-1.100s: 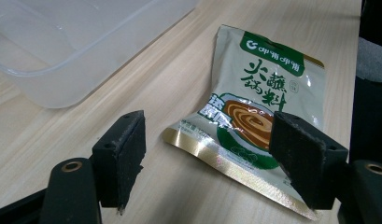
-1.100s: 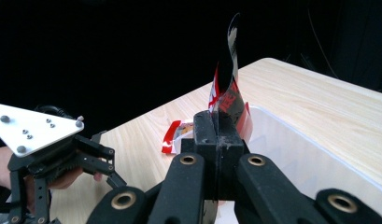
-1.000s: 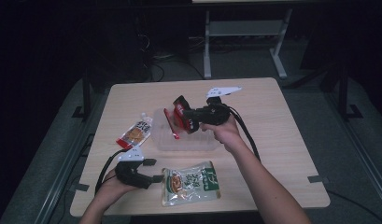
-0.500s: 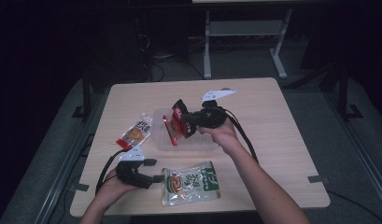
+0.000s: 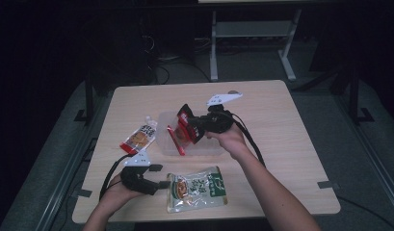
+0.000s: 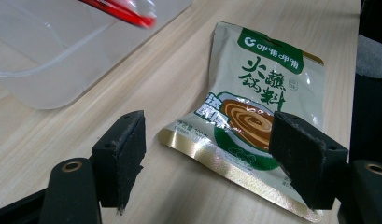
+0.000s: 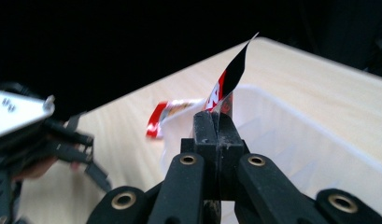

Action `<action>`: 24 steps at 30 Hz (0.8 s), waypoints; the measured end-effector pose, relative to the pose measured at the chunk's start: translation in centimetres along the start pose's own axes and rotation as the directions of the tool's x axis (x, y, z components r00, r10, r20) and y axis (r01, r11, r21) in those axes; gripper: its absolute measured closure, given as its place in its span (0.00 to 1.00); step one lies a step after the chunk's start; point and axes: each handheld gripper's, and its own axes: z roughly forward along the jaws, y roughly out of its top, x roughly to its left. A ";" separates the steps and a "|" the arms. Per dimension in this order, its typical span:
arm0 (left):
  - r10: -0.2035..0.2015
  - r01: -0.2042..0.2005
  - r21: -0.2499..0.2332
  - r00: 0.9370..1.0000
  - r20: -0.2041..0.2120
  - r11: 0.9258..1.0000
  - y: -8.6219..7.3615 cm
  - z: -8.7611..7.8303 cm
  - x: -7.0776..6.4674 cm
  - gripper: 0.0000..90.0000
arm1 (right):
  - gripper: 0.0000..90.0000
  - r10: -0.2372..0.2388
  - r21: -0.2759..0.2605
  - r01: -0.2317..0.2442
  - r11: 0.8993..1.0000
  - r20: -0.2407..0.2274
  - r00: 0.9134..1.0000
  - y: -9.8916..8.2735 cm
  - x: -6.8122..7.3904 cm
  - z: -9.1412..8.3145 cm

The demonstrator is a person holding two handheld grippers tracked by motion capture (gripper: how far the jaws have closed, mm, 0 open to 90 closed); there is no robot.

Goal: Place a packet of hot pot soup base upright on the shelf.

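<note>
My right gripper (image 5: 192, 131) is shut on a red and black snack packet (image 5: 184, 129) and holds it tilted over a clear plastic container (image 5: 204, 147). In the right gripper view the jaws (image 7: 218, 121) pinch the packet's lower edge, and the packet (image 7: 227, 77) stands up above the container (image 7: 300, 140). My left gripper (image 5: 161, 176) rests low on the table, open, pointing at a green sauce packet (image 5: 197, 187). In the left gripper view the packet (image 6: 254, 112) lies flat ahead, its near corner between the wide-apart jaws (image 6: 209, 133).
An orange and red packet (image 5: 139, 137) lies on the table left of the container, also visible as the far packet (image 7: 167, 114). The wooden table (image 5: 291, 125) has bare room on its right half. Table legs and cables stand on the dark floor behind.
The right gripper has tipped slightly, bringing the red and black packet a little lower over the container. The left gripper and green packet have not moved.
</note>
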 end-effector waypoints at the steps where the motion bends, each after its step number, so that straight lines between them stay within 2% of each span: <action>1: 0.011 -0.011 0.009 1.000 -0.004 1.000 0.0 0.0 0.1 0.30 | 1.00 0.011 -0.023 -0.010 1.000 0.022 1.000 0.3 -0.1 -0.1; 4: 0.013 -0.013 0.012 1.000 -0.004 1.000 0.0 -0.1 0.1 0.30 | 1.00 0.007 -0.040 -0.006 0.999 0.047 0.999 0.5 -0.2 0.1; 5: 0.010 -0.010 0.011 1.000 -0.003 1.000 0.0 -0.1 0.1 0.30 | 1.00 0.004 -0.054 0.000 0.999 0.077 0.997 0.7 -0.2 0.4; 9: 0.006 -0.006 0.004 1.000 -0.002 1.000 0.0 -0.1 0.1 0.30 | 1.00 0.009 -0.069 -0.002 0.998 0.088 0.996 0.7 -0.1 1.0; 11: 0.008 -0.008 0.006 1.000 -0.002 1.000 -0.1 -0.2 0.2 0.30 | 1.00 -0.006 -0.049 0.009 0.999 0.071 0.997 0.4 0.2 1.4; 17: 0.010 -0.010 0.006 1.000 -0.004 1.000 0.0 -0.2 0.2 0.30 | 0.99 -0.029 -0.031 0.031 0.999 0.048 0.998 0.3 0.5 1.3; 18: 0.002 -0.002 -0.002 1.000 -0.001 1.000 0.0 -0.1 0.1 0.30 | 0.99 -0.032 -0.002 0.032 0.999 0.039 0.999 0.2 0.6 1.3; 24: 0.007 -0.007 0.009 1.000 -0.003 1.000 0.0 -0.1 0.1 0.30 | 0.99 -0.053 0.075 0.049 0.996 0.047 0.998 -0.6 0.8 2.0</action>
